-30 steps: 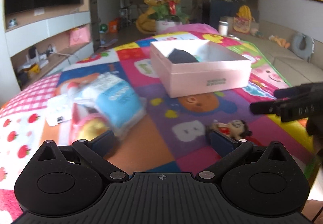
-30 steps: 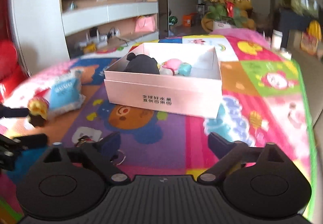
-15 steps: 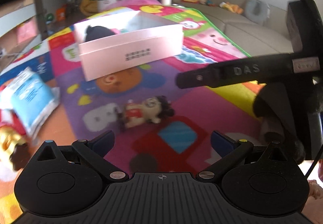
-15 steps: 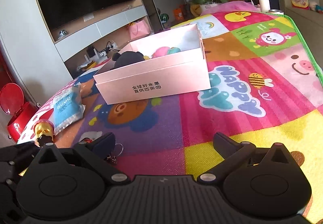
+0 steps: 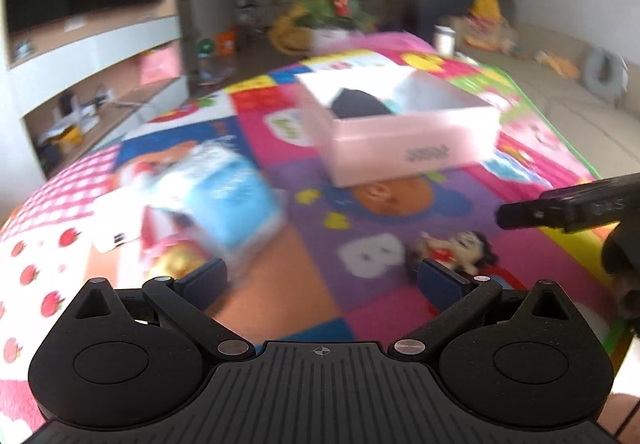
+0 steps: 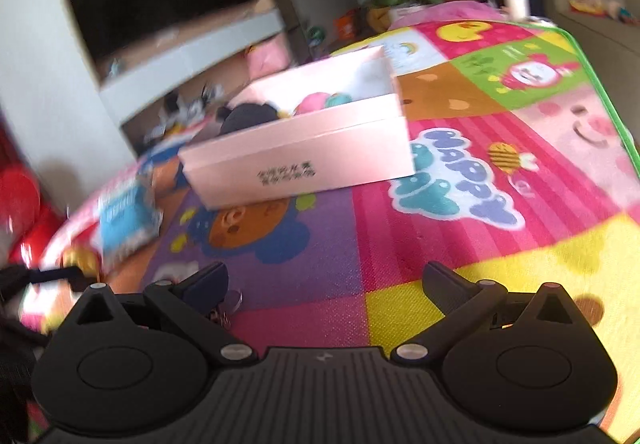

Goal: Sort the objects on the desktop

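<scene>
1. The left hand-held gripper (image 5: 320,276) hangs over the mat (image 5: 400,308) with its jaws wide apart and nothing between them.
2. The right hand-held gripper (image 6: 326,282) is likewise spread wide and holds nothing; in the left view one of its dark fingers (image 5: 560,205) reaches in from the right edge.
3. A pink box (image 5: 412,151) stands open on the mat, far from both grippers. Inside lie a black thing (image 6: 248,115), a pink thing (image 6: 314,101) and a teal thing (image 6: 338,99), too blurred to name.
4. A doll (image 5: 452,252) with dark hair and a red top lies on the mat just beyond the left gripper's right fingertip.
5. A blue packet (image 5: 232,199) lies left of the box, well apart from it, badly blurred. A gold-and-red thing (image 5: 176,258) lies just beside it on the near side, close to the left gripper's left fingertip.
6. A white card (image 5: 114,234) lies at the packet's left.
7. A metal ring (image 6: 232,302) shows on the mat beside the right gripper's left fingertip.
8. The surface is covered by the bright patchwork mat with cartoon faces.
</scene>
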### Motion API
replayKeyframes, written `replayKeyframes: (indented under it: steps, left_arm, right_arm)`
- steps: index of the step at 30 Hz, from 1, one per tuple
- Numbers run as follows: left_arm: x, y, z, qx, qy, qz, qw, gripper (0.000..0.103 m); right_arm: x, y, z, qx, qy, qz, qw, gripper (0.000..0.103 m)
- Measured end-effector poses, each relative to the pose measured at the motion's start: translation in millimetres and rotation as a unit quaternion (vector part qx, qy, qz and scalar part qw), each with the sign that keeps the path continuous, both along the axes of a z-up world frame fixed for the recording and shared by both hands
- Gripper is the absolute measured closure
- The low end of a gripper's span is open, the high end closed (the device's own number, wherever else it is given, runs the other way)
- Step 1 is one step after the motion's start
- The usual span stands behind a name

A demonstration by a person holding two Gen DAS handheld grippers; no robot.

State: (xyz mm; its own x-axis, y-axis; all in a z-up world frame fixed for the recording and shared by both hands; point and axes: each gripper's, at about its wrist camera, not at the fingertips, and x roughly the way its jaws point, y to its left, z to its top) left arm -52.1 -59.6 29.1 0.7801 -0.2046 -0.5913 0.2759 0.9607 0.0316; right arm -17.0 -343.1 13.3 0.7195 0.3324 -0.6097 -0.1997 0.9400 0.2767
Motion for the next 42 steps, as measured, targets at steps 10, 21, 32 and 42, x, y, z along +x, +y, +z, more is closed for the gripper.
replayKeyframes:
  steps: [10, 21, 32, 42]
  left_arm:
    - [11, 28, -1, -0.026, -0.019, 0.028, 0.9991, 0.000]
    - [2, 66, 1, -0.050, -0.021, 0.033, 0.9980, 0.000]
    - [22, 87, -8, -0.050, -0.011, 0.098, 0.9939, 0.000]
    - [43, 99, -5, -0.004, 0.035, 0.108, 0.9935, 0.000]
  right_arm:
    - [117, -23, 51, 0.030, -0.022, -0.094, 0.995, 0.000]
    - [165, 66, 39, -0.075, -0.032, -0.024, 0.996, 0.000]
    - [38, 76, 44, -0.134, -0.090, 0.059, 0.985, 0.000]
    - [11, 63, 3, -0.106, -0.044, 0.006, 0.993, 0.000]
